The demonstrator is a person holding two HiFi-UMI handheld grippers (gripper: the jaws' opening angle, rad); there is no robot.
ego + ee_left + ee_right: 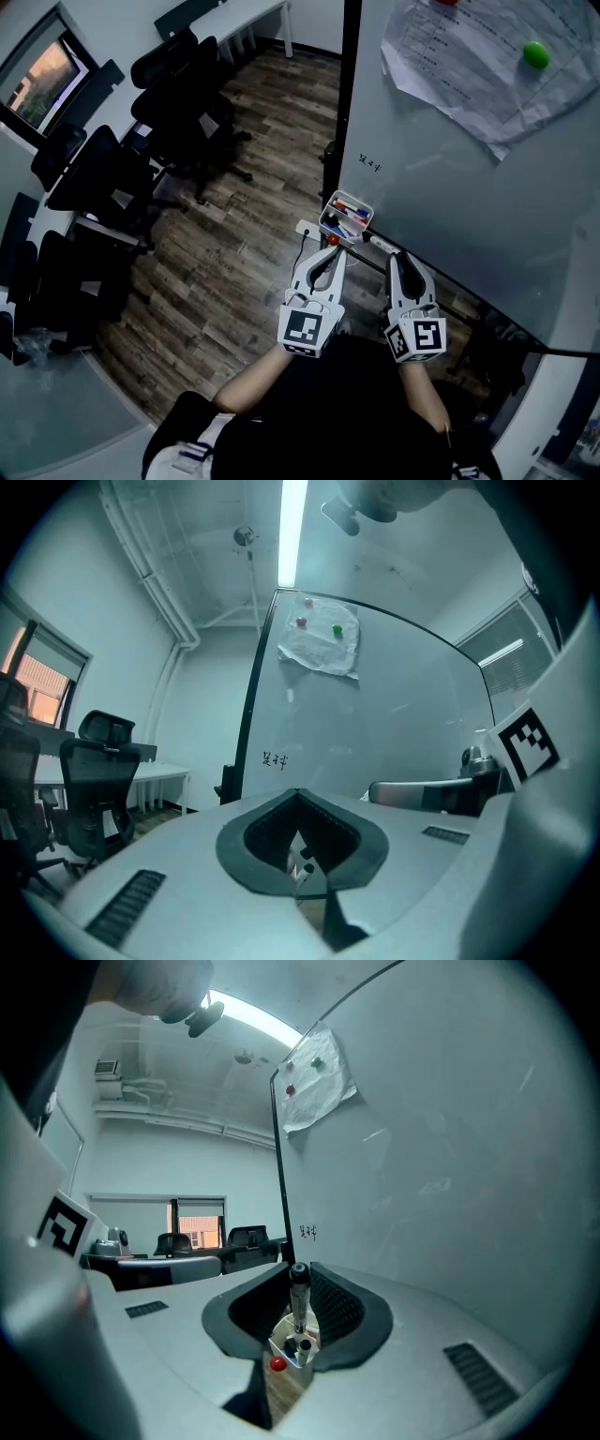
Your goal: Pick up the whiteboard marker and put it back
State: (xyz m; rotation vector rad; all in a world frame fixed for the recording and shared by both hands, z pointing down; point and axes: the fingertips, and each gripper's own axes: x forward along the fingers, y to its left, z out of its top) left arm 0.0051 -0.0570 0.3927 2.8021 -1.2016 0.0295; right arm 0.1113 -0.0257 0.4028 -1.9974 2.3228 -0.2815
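With the right gripper [400,259] grasping the slim white whiteboard marker [299,1309], we should centre it above the small white pen box [282,1349] before releasing. The left gripper's [329,250] jaws are clenched, empty.

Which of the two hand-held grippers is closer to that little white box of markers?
Left. The left hand-held gripper points at the marker box from just short of it; the right hand-held gripper is farther along the whiteboard, tips on a whiteboard marker.

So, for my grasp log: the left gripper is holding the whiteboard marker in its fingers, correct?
Not quite: the right gripper, not the left, holds the whiteboard marker in its fingers, as the right gripper view shows. The left gripper is shut on nothing.
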